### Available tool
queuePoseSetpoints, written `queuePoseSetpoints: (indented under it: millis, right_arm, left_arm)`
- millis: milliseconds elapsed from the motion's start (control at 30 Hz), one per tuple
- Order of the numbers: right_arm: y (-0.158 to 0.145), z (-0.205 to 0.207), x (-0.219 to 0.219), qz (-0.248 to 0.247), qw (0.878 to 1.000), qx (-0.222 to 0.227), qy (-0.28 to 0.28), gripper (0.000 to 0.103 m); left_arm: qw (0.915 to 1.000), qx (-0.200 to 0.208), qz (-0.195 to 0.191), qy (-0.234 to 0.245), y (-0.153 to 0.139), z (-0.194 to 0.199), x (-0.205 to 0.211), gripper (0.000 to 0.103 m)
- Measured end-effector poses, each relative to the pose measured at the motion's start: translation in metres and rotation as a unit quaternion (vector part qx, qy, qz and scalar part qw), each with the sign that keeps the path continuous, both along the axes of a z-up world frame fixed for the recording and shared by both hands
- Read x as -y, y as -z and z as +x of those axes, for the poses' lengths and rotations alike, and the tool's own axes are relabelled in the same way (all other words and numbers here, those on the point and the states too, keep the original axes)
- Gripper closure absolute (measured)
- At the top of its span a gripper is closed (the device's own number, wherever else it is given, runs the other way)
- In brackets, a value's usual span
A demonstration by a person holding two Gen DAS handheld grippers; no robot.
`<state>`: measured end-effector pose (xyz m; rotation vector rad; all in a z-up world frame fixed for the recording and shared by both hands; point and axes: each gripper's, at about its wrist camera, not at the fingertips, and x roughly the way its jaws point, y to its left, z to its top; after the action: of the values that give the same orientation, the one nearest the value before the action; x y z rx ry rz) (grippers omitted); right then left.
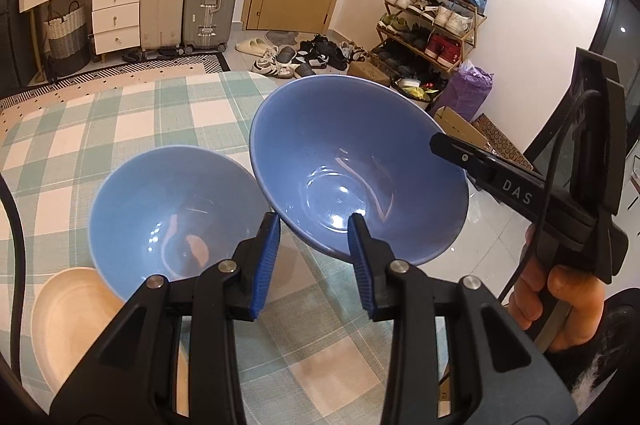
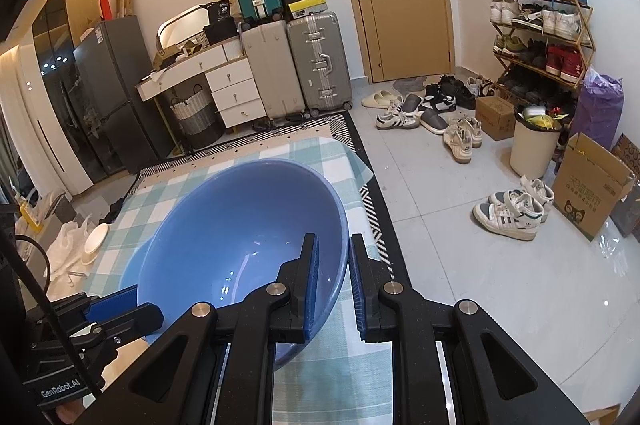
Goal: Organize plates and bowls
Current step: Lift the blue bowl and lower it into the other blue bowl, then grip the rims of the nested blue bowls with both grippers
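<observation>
**Position of the work.** The tilted blue bowl (image 2: 240, 225) is clear of the checked table (image 1: 100, 129), hanging over its near right part with its mouth turned toward you. A second blue bowl (image 1: 168, 209) sits upright just to its left, beside or partly over a cream plate (image 1: 72, 317).

**State of the fingers.** The right gripper (image 2: 334, 245) is clamped on the tilted bowl's rim, one pad inside the wall and one outside. The left gripper (image 1: 314, 225) stands at a narrow gap with the same bowl's lower rim running between its fingertips. The view does not show whether the pads press on the wall, so treat the left side as unconfirmed support.

**Handling properties.** Expect a glazed ceramic bowl: stiff, fairly heavy for a rim pinch, slick under the pads and liable to chip.

1. Take hold at the rim only, with the pads square across the wall. The curved lower body offers no flat seat.
2. A single pinch at one edge lets the bowl swing about the pads. Keep the rim grip deep.
3. To nest it, level the bowl over the second blue bowl and set it down gently. Glaze on glaze will slide and can crack on impact.
</observation>
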<state>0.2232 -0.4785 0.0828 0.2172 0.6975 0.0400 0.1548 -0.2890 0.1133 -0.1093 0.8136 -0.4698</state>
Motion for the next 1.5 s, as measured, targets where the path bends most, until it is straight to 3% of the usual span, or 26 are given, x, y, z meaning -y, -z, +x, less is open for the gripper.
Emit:
queuePoseSetpoints:
  millis: [433, 867, 1500]
  right_arm:
    - [-0.024, 0.007, -0.061, 0.003, 0.999, 0.017, -0.028, 0.087]
    - [-0.019, 0.027, -0.118, 0.021, 0.998, 0.016, -0.059, 0.087]
    - [0.008, 0.05, -0.134, 0.034, 0.997, 0.001, -0.073, 0.087]
  left_arm:
    - [0.9991, 0.035, 0.001, -0.023, -0.037, -0.017, -0.068, 0.071]
    - [0.9971, 0.049, 0.019, -0.056, -0.053, -0.024, -0.134, 0.071]
    - [0.9955, 0.043, 0.06, -0.059, -0.028, -0.017, -0.13, 0.071]
